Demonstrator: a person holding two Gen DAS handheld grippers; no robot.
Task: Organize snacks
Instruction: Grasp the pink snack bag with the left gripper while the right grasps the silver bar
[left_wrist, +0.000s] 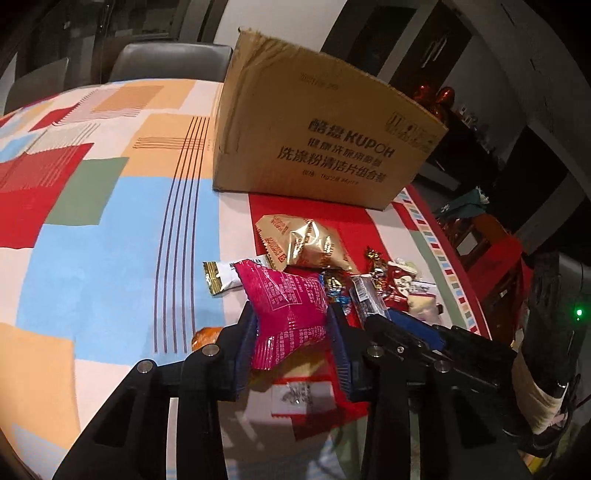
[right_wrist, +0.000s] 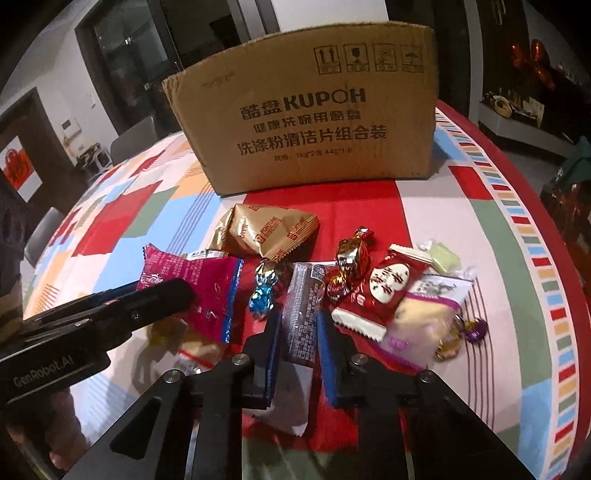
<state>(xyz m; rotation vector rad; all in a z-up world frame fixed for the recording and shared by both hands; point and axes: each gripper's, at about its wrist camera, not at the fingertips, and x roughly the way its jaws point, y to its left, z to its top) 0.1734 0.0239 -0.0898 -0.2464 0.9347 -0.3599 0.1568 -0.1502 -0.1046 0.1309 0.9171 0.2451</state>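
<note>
My left claw (left_wrist: 291, 328) is clamped on a pink packet (left_wrist: 286, 308), a crinkly foil pillow with white print, pinched at its waist so both ends flare out past my blue ribbed pads (left_wrist: 245, 347). My right claw (right_wrist: 297, 332) is closed on a dark packet (right_wrist: 301, 317), a flat glossy strip with fine white print, standing on end between the pads.

Ahead of both claws stands a cardboard box (right_wrist: 306, 122), plain brown corrugated card with black lettering and a ragged top edge. Between the claws and the box, snacks lie scattered on the tablecloth (right_wrist: 424, 206), a smooth cloth of red, blue, green and peach blocks.

Just ahead of my right claw sits a gold packet (right_wrist: 266, 232), shiny and puffed, with a zigzag edge. To its near side lies 1 blue candy (right_wrist: 264, 291) in twisted metallic foil. Ahead and right of the claw are 2 gold-and-red twisted candies (right_wrist: 351, 258), then a red packet (right_wrist: 380, 291) with a white oval label and serrated ends, and beside it a clear packet (right_wrist: 424, 317) showing a pale square cake.

From my left claw, a white packet (left_wrist: 221, 275) with a gold end lies just ahead to the left.
</note>
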